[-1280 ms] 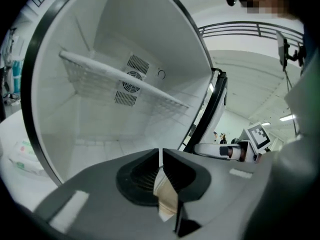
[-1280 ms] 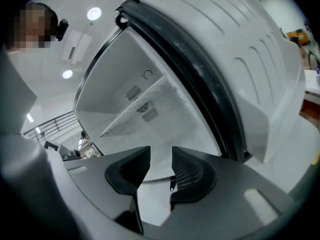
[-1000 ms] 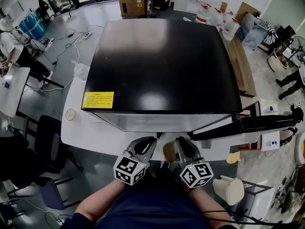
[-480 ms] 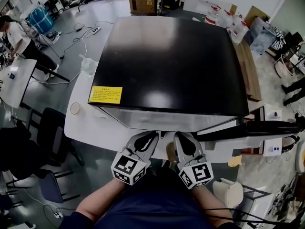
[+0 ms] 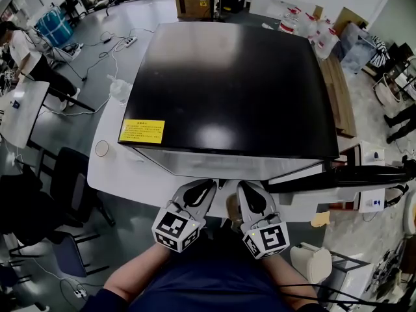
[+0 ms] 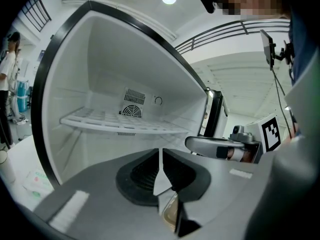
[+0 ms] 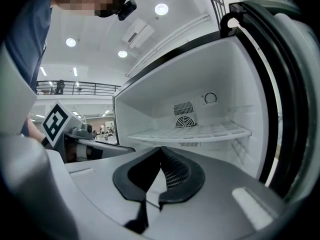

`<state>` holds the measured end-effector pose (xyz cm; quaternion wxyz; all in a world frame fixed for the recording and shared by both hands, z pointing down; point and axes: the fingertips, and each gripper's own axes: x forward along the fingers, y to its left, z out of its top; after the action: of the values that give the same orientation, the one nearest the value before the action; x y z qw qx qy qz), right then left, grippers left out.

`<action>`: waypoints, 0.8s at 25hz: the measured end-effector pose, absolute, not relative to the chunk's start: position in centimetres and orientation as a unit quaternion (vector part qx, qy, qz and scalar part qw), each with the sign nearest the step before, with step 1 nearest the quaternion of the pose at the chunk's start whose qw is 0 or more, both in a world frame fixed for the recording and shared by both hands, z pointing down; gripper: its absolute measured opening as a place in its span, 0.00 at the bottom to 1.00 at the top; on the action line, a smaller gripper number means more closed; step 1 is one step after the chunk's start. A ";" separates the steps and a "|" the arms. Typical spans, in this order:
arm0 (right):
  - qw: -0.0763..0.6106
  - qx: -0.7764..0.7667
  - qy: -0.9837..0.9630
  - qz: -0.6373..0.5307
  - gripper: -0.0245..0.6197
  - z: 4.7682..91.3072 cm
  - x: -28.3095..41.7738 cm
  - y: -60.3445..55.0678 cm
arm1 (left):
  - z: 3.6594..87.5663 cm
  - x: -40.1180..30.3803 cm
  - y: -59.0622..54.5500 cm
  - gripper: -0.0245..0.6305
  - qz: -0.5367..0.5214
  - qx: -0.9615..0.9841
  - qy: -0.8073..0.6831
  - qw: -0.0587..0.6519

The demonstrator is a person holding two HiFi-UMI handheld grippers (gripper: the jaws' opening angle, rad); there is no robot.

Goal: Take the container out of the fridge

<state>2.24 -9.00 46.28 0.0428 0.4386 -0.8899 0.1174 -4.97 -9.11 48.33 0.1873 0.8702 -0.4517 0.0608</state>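
The black-topped fridge (image 5: 227, 77) stands open in front of me, its door (image 5: 344, 172) swung out to the right. Inside, both gripper views show a bare white shelf (image 6: 115, 124) (image 7: 200, 133) and a round fan grille; no container shows there. My left gripper (image 5: 207, 188) (image 6: 160, 151) is shut with its tips together. Beside it, the right gripper (image 5: 246, 188) (image 7: 161, 149) is closing its last bit, tips touching and nothing between them. A tan thing (image 5: 229, 207) (image 6: 170, 214) lies low between the grippers; I cannot tell what it is.
A yellow label (image 5: 142, 130) sits on the fridge top's front left corner. Office chairs (image 5: 65, 194) stand at the left, cardboard boxes (image 5: 195, 2) and water bottles (image 5: 299, 21) at the back, a wooden bench (image 5: 338, 90) along the right. A person (image 5: 19, 44) stands far left.
The head view shifted slightly a second ago and has held since. Both grippers stay side by side under the fridge's front edge.
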 end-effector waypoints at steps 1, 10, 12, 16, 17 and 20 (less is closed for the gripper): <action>0.041 0.439 -0.890 0.117 0.05 46.3 2.3 -9.0 | 48.3 -4.9 -9.1 0.07 0.061 0.871 -0.451 0.187; 0.039 0.443 -0.887 0.120 0.05 46.1 2.5 -9.0 | 48.4 -4.9 -8.9 0.07 0.063 0.870 -0.451 0.190; 0.038 0.444 -0.887 0.120 0.05 46.1 2.5 -9.0 | 48.6 -4.8 -8.8 0.07 0.064 0.870 -0.450 0.191; 0.039 0.444 -0.887 0.118 0.05 46.2 2.6 -9.0 | 48.8 -4.6 -8.7 0.07 0.065 0.870 -0.449 0.193; 0.040 0.444 -0.887 0.120 0.05 46.3 2.6 -9.0 | 48.8 -4.6 -8.7 0.07 0.066 0.870 -0.449 0.193; 0.043 0.447 -0.885 0.125 0.05 46.7 2.7 -9.0 | 48.9 -4.7 -8.8 0.07 0.066 0.869 -0.450 0.196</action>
<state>2.75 -9.04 46.73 0.0434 0.4466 -0.8849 0.1249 -4.70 -8.82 48.86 0.1956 0.8686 -0.4503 0.0664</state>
